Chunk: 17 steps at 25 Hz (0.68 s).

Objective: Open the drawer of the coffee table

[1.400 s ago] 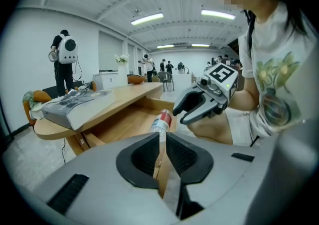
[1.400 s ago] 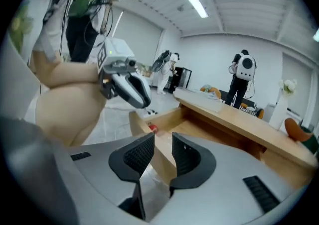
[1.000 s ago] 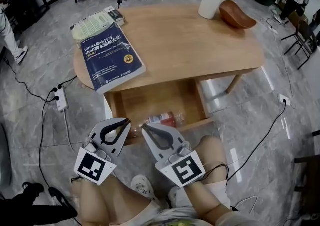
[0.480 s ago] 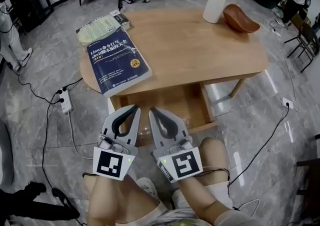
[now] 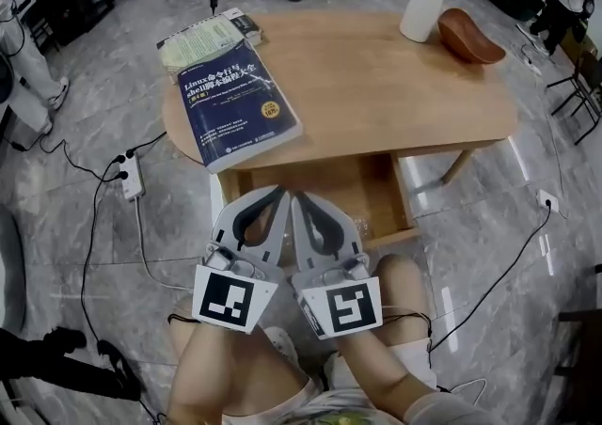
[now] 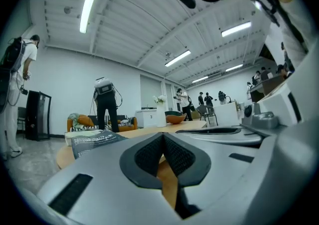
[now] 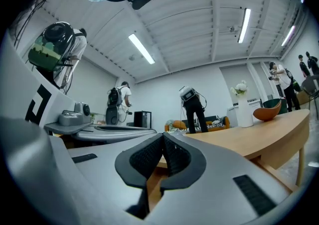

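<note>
The oval wooden coffee table [image 5: 376, 85] has its drawer [image 5: 362, 190] pulled out toward me under the front edge. My left gripper [image 5: 279, 191] and right gripper [image 5: 297, 196] hang side by side over the drawer's left half, fingertips close to the table edge. Both are shut with nothing between the pads. In the left gripper view the left gripper [image 6: 163, 137] points level at the tabletop [image 6: 149, 131]. The right gripper view shows the right gripper [image 7: 163, 137] closed tight, with the table [image 7: 259, 137] beyond. The drawer's contents are hidden under the grippers.
A blue book [image 5: 240, 108] overhangs the table's front left, with a second book [image 5: 202, 38] behind it. A white vase [image 5: 421, 5] and a brown bowl [image 5: 470, 38] stand at the far right. A power strip [image 5: 130, 177] and cables lie on the floor to the left. People stand beyond.
Both grippers rose and drew together, moving forward over the drawer. The red-labelled item seen in the drawer is now covered by them.
</note>
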{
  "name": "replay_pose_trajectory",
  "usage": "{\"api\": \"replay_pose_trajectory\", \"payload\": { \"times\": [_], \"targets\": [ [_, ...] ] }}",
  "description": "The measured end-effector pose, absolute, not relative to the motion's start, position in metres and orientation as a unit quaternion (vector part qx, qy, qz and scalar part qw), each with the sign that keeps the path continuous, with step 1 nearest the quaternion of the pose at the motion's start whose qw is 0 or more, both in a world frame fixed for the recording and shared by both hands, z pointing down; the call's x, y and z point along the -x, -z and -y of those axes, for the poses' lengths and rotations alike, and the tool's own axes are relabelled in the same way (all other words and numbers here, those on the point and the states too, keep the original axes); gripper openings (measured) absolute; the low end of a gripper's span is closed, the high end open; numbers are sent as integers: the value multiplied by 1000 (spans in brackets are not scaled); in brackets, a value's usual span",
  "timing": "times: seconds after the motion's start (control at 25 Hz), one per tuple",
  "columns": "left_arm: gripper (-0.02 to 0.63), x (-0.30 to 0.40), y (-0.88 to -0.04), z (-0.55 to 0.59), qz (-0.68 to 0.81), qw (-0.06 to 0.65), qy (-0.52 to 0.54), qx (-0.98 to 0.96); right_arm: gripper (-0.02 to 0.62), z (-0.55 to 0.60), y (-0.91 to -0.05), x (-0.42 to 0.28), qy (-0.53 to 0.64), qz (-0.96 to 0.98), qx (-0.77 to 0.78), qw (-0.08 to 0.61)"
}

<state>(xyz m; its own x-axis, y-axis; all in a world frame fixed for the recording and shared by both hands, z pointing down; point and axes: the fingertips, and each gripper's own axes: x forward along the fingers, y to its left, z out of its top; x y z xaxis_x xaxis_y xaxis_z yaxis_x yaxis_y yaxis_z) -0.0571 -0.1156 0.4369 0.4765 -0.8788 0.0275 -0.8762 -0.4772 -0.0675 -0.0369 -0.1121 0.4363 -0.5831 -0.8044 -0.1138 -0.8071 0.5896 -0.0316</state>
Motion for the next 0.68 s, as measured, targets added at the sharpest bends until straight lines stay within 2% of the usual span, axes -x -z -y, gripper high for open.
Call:
{"api": "replay_pose_trajectory", "payload": {
  "times": [0.68],
  "targets": [
    [8, 43, -426, 123, -512, 26, 19, 858, 20, 123, -428, 21, -12, -873, 483, 64]
  ]
}}
